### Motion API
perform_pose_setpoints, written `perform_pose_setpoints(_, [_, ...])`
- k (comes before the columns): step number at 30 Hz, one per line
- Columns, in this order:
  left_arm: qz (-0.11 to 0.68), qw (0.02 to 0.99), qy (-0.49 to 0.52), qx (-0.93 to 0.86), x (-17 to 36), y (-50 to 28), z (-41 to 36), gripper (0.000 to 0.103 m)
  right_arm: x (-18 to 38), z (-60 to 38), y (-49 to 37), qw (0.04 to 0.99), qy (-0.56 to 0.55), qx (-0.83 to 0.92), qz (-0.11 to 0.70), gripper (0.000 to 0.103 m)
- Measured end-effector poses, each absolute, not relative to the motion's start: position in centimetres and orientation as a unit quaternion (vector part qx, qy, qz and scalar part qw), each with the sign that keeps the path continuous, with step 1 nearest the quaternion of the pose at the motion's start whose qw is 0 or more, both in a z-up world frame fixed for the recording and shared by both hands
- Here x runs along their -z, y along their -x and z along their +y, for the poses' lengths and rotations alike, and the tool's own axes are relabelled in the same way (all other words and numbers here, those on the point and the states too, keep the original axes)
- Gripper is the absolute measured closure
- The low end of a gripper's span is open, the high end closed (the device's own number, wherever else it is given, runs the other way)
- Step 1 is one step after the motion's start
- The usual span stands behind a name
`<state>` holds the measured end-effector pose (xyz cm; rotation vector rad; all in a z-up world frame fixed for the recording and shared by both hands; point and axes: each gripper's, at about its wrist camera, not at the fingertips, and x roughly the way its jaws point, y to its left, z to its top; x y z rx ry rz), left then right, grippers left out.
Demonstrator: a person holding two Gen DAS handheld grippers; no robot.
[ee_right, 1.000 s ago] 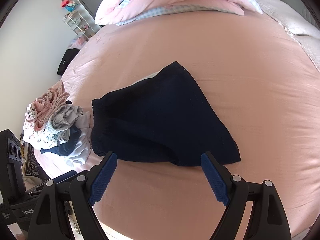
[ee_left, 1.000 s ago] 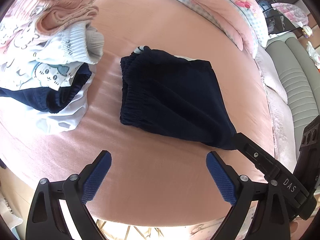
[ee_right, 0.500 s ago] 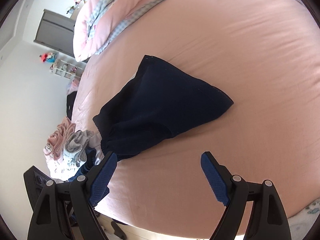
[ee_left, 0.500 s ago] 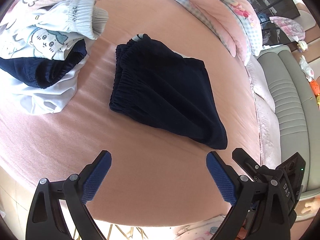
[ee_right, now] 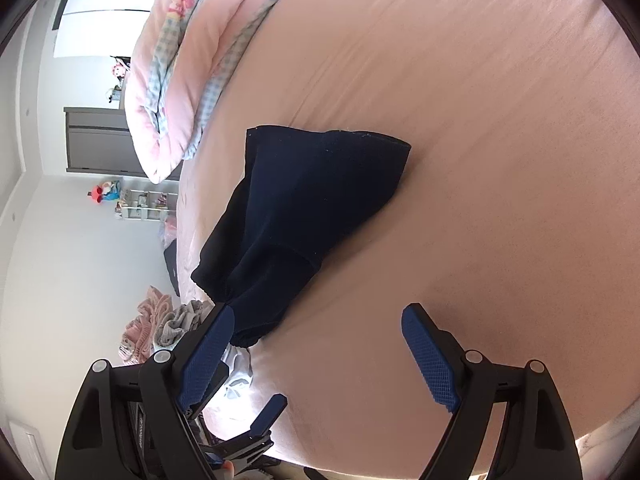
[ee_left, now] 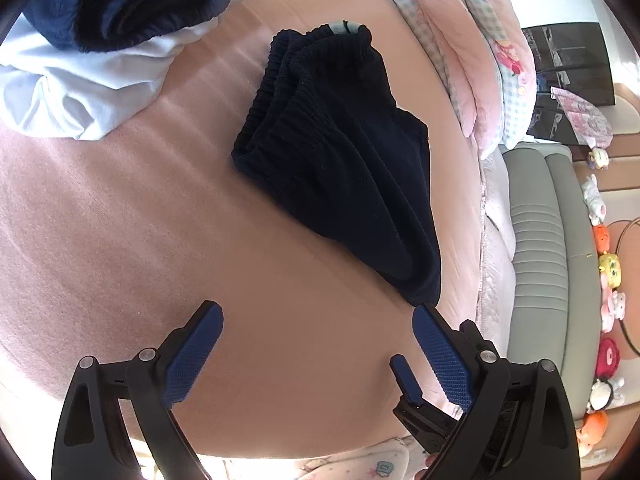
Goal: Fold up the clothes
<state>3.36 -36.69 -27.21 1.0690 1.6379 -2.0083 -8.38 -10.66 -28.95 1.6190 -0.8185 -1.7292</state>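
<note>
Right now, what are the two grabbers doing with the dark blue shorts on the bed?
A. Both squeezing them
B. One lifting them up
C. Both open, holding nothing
C: the left gripper and right gripper both gape open, while the shorts lie on the pink bed.

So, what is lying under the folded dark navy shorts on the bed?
The navy shorts lie directly on the pink bedsheet. A small pale tag peeks out at the waistband. Anything else beneath the fabric is covered.

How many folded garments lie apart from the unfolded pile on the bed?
1. The folded navy garment lies alone mid-bed, right of the clothes pile in the left wrist view. Others could sit outside view.
</note>
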Motion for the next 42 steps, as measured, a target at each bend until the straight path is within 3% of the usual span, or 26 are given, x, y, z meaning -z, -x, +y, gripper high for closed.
perform_pose_setpoints(14, [0.623, 0.127, -0.293, 0.714, 29.3, -2.5, -38.4, 0.004, 32.6, -9.7, 10.1, 0.298, -0.59, 0.614, -0.432, 0.013])
perform_pose_setpoints(16, [0.635, 0.121, -0.278, 0.711, 29.6, -2.3, -38.8, 0.0, 32.8, -9.8, 10.5, 0.295, -0.59, 0.613, -0.434, 0.012])
perform_pose_setpoints(20, [0.64, 0.119, -0.269, 0.71, 29.7, -1.8, -39.3, 0.0, 32.5, -10.5, 11.1, 0.298, -0.588, 0.615, -0.432, 0.0])
perform_pose_setpoints(35, [0.648, 0.126, -0.244, 0.71, 30.1, -0.2, -41.1, 0.0, 32.8, -13.1, 13.9, 0.312, -0.576, 0.622, -0.428, 0.0])
perform_pose_setpoints(42, [0.629, 0.146, -0.252, 0.72, 29.8, 1.4, -41.2, 0.0, 32.7, -15.6, 15.6, 0.329, -0.579, 0.636, -0.39, 0.0])
